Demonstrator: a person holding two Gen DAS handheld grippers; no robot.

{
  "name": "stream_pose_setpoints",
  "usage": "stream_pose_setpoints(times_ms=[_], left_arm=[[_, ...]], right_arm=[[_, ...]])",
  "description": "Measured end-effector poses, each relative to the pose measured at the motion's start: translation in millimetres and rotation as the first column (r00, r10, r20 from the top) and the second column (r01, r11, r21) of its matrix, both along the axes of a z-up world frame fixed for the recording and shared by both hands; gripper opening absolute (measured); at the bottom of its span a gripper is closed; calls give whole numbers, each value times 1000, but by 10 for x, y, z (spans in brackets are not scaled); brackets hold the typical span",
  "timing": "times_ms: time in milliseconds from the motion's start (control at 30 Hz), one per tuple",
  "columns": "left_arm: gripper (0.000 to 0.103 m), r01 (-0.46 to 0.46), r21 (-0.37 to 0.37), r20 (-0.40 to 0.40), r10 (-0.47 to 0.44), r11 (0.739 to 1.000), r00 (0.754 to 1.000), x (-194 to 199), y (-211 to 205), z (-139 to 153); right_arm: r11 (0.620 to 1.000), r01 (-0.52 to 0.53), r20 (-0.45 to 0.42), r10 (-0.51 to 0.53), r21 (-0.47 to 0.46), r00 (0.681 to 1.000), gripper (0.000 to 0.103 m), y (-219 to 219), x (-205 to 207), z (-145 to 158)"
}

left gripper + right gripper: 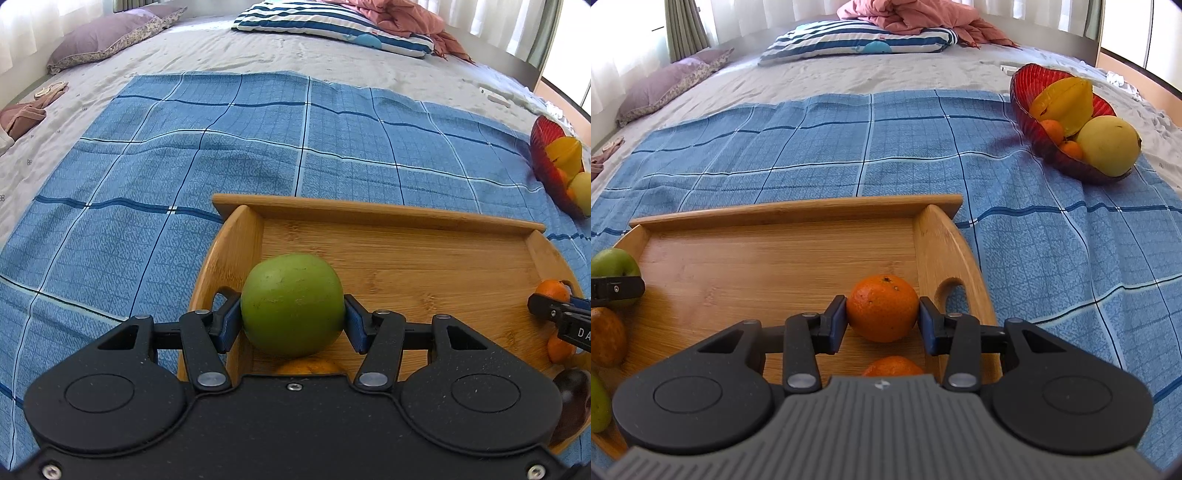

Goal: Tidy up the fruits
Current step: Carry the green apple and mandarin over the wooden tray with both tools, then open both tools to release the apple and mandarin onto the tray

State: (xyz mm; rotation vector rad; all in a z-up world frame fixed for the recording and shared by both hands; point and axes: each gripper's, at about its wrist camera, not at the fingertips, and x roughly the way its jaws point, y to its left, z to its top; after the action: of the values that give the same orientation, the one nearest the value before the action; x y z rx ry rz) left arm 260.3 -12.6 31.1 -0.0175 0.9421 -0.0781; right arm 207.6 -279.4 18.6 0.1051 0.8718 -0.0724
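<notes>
Standing by the bed, you can follow it from the left side across. The left gripper [293, 314] is clamped on a green apple [292, 303], one blue pad against each flank at the widest part, which looks like the surest hold on something that round. It carries the apple over the near left corner of the wooden tray [369, 211], just above another orange fruit [308, 366] that peeks out underneath. Toward the tray's right end, the right gripper [882, 319] is closed on a small orange [882, 307] in the same way, pads on opposite sides, with a second orange [893, 366] lying just below it beside the handle cut-out. The tray sits on a blue checked cloth [1034, 229] spread over the bed, presumably to keep fruit off the sheet. Well apart, at the cloth's far right corner, a red glass bowl [1027, 86] already holds a starfruit [1067, 99], a large pale yellow fruit [1108, 146] and two little oranges; my guess is that it serves as the other sorting place.
</notes>
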Motion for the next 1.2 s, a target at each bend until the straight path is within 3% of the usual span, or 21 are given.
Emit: stream_pose_setpoints(times_ms=[667, 767, 1000, 1200], left_arm=[[55, -14, -5, -4, 14, 1000, 1000, 18, 35, -8], [64, -12, -25, -14, 12, 1000, 1000, 17, 63, 5], [85, 17, -32, 40, -16, 999, 999, -134, 73, 207], [91, 66, -13, 107, -64, 998, 992, -356, 25, 427]], right_arm=[[1000, -4, -8, 4, -9, 1000, 60, 9, -11, 4], [1000, -10, -13, 10, -7, 1000, 72, 30, -26, 21], [996, -39, 42, 43, -77, 998, 85, 137, -149, 179], [996, -20, 71, 27, -88, 997, 90, 145, -319, 330]])
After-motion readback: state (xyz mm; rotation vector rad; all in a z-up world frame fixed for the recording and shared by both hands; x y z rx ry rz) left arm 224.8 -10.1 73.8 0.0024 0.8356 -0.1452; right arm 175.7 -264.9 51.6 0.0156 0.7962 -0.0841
